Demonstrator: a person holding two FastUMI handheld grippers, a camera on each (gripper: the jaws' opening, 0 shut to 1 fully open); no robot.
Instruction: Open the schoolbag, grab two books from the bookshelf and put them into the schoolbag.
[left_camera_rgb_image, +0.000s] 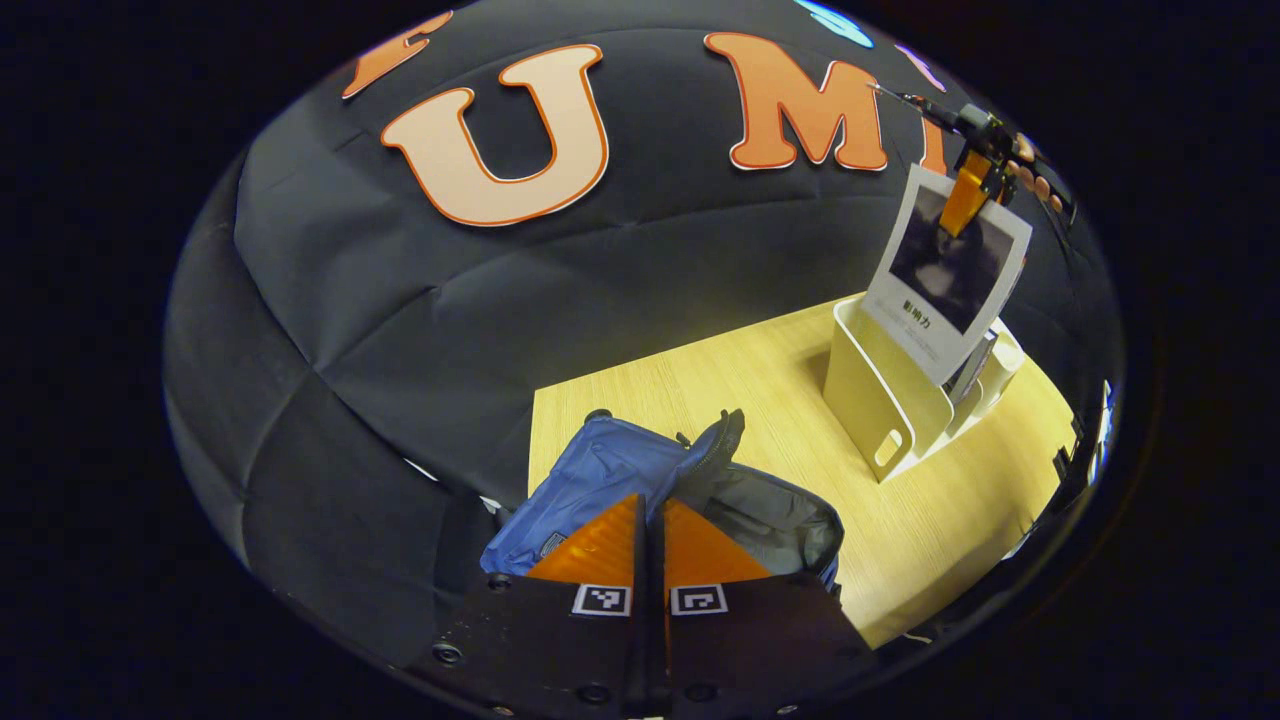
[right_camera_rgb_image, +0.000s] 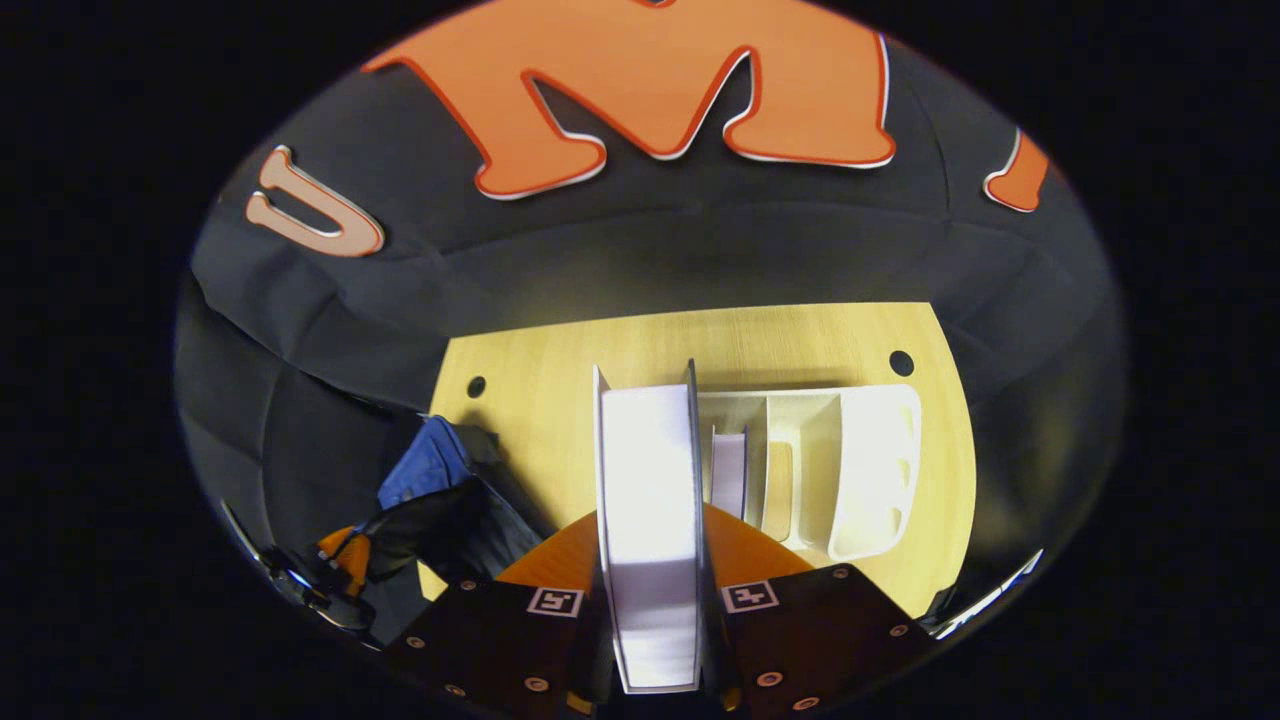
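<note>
A light wooden table (left_camera_rgb_image: 760, 400) stands against the black cloth wall (left_camera_rgb_image: 400, 330), and in the right gripper view two small round holes sit near its far corners. The blue schoolbag (left_camera_rgb_image: 620, 480) lies open near the table's left edge, just past the left gripper (left_camera_rgb_image: 650, 520), whose fingers are pressed together on nothing. The right gripper (right_camera_rgb_image: 652, 560) is clamped on a white book (right_camera_rgb_image: 650, 500), held above the white bookshelf (left_camera_rgb_image: 880, 400) toward the right edge; its cover writing is too small to read.
</note>
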